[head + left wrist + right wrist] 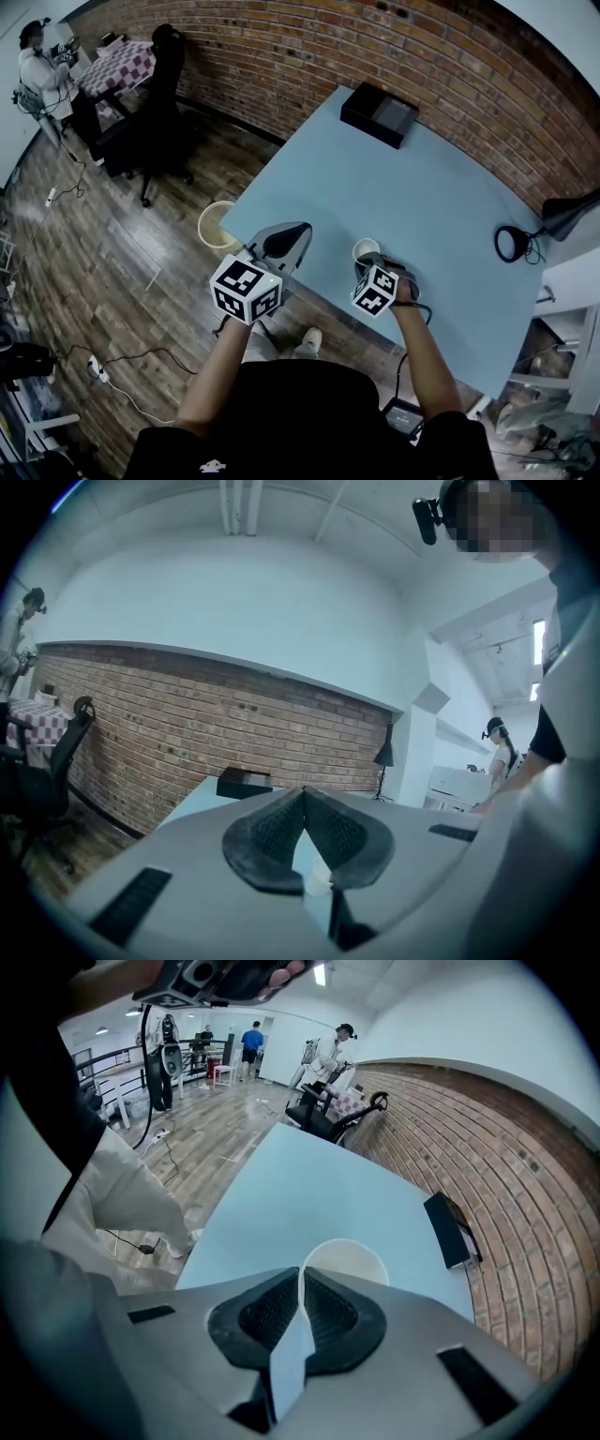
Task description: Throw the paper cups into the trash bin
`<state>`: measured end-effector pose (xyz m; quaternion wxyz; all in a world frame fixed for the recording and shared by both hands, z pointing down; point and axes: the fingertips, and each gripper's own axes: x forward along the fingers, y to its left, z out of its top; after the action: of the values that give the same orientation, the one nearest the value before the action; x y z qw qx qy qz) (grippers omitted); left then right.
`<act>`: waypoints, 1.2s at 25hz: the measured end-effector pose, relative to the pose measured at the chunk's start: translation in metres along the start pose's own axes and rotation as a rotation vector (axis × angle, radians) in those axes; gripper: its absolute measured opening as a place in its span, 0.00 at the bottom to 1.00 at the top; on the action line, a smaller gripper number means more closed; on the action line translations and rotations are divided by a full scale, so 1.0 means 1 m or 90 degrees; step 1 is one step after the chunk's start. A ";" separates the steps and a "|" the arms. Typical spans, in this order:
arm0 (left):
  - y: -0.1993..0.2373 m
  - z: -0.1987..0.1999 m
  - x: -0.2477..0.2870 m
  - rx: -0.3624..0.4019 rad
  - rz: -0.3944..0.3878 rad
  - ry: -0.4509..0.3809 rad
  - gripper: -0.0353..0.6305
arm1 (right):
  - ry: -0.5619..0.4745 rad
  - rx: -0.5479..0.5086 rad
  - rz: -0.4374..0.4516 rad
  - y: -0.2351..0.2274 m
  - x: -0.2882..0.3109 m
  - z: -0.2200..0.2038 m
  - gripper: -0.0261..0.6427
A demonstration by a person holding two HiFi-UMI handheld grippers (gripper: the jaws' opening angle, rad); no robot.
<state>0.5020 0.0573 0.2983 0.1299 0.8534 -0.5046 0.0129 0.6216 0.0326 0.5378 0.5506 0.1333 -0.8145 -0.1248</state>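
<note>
A white paper cup point(365, 248) stands upright on the light blue table point(431, 197), near its front edge. My right gripper point(367, 262) points steeply down at it and is shut on the near side of its rim. In the right gripper view the cup point(352, 1258) shows open and empty just beyond the gripper point(301, 1272), whose pads pinch the cup's near wall. My left gripper point(301, 229) hovers left of the cup, over the table's left corner, shut with nothing in it; its jaw tips point(304, 791) touch. A pale round trash bin point(217, 225) stands on the floor beside that corner.
A black box point(379, 113) lies at the table's far edge by the brick wall. A black desk lamp point(514, 243) sits at the table's right side. An office chair point(155, 94) and a person stand far left on the wooden floor. Cables run across the floor.
</note>
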 end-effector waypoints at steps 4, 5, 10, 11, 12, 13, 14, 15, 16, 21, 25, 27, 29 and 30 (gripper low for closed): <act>0.019 0.001 -0.014 -0.007 0.032 -0.006 0.06 | -0.024 -0.018 0.002 -0.008 0.003 0.026 0.07; 0.023 0.002 -0.018 -0.009 0.040 -0.008 0.06 | -0.026 -0.026 0.005 -0.009 0.004 0.033 0.07; 0.049 0.004 -0.043 -0.021 0.073 -0.020 0.06 | -0.042 -0.051 0.017 -0.010 0.010 0.070 0.07; 0.055 0.004 -0.048 -0.020 0.081 -0.023 0.06 | -0.049 -0.052 0.018 -0.010 0.010 0.080 0.07; 0.062 0.005 -0.053 -0.016 0.088 -0.025 0.06 | -0.057 -0.050 0.019 -0.010 0.011 0.091 0.07; 0.068 0.006 -0.058 -0.010 0.095 -0.024 0.06 | -0.066 -0.048 0.021 -0.011 0.012 0.103 0.07; 0.073 0.007 -0.062 -0.003 0.100 -0.021 0.06 | -0.073 -0.045 0.022 -0.011 0.012 0.114 0.07; 0.079 0.006 -0.066 0.001 0.104 -0.017 0.06 | -0.080 -0.045 0.023 -0.010 0.013 0.124 0.07; 0.085 0.006 -0.071 0.001 0.108 -0.015 0.06 | -0.084 -0.045 0.023 -0.009 0.014 0.135 0.07; 0.116 0.010 -0.095 -0.009 0.117 -0.019 0.06 | -0.094 -0.057 0.029 -0.001 0.025 0.181 0.07; 0.146 0.017 -0.117 -0.006 0.123 -0.020 0.06 | -0.099 -0.051 0.034 0.002 0.038 0.217 0.07; 0.164 0.020 -0.129 -0.008 0.127 -0.023 0.06 | -0.103 -0.048 0.034 0.004 0.043 0.236 0.07; 0.181 0.024 -0.139 -0.010 0.131 -0.028 0.06 | -0.106 -0.048 0.035 0.006 0.049 0.255 0.07; 0.190 0.025 -0.144 -0.010 0.133 -0.030 0.06 | -0.108 -0.048 0.036 0.007 0.052 0.264 0.07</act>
<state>0.2647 0.0879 0.2915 0.1221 0.7954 -0.5936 0.0022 0.3564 0.0354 0.4894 0.4874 0.0786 -0.8565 -0.1504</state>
